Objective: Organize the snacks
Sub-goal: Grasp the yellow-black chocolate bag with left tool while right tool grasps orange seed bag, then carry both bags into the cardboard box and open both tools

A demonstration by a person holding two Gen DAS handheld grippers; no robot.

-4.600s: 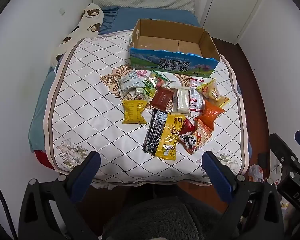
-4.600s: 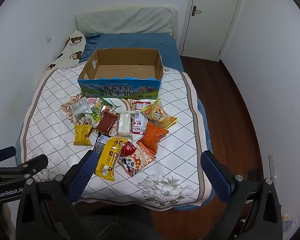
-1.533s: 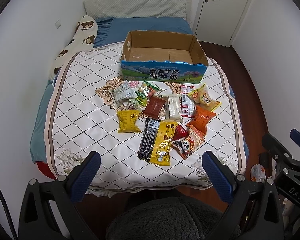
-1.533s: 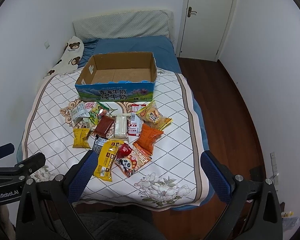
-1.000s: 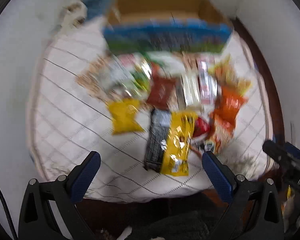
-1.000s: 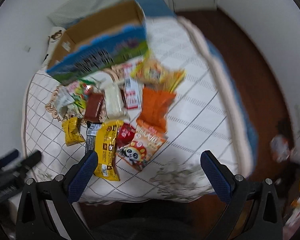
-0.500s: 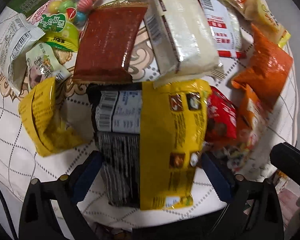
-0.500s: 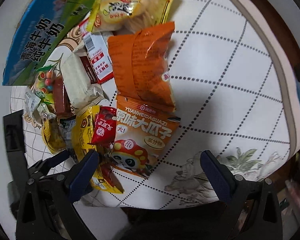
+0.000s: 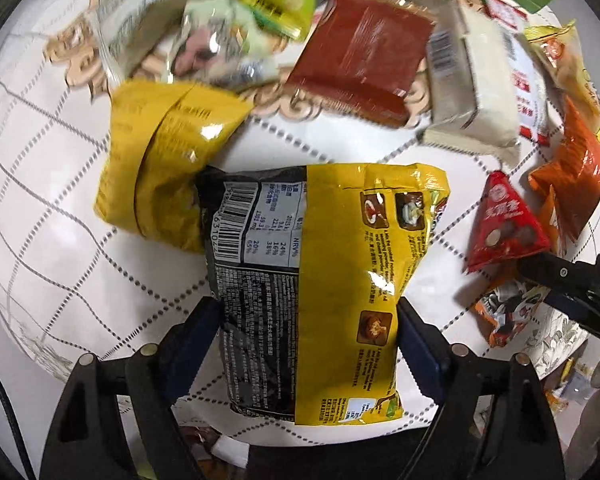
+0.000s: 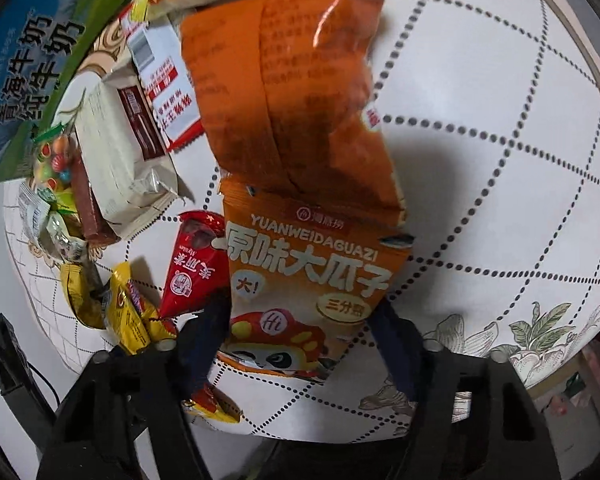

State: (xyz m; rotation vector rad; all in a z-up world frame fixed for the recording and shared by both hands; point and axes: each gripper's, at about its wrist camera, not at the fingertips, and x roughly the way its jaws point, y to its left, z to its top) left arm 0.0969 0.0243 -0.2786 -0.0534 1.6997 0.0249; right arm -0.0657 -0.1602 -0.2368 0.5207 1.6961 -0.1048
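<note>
My left gripper (image 9: 309, 328) is shut on the sides of a yellow-and-black snack bag (image 9: 320, 280) that lies on the quilted bed cover (image 9: 60, 208). My right gripper (image 10: 300, 336) is shut on an orange sunflower-seed packet with a panda (image 10: 304, 276). A plain orange bag (image 10: 296, 92) lies just beyond it, overlapping its top edge. A red triangular packet (image 10: 194, 268) lies left of it and also shows in the left wrist view (image 9: 504, 228). The blue-green milk carton box (image 10: 24, 68) is at the far left.
More snacks lie beyond: a small yellow bag (image 9: 160, 168), a brown packet (image 9: 364, 56), a cream wafer pack (image 9: 472, 84), a white-and-red packet (image 10: 164, 76), green candy packets (image 9: 228, 4). The bed's near edge runs just under both grippers.
Both grippers dropped from high above the bed down onto the snacks. The left jaws closed on the yellow-and-black bag and the right jaws on the panda seed packet.
</note>
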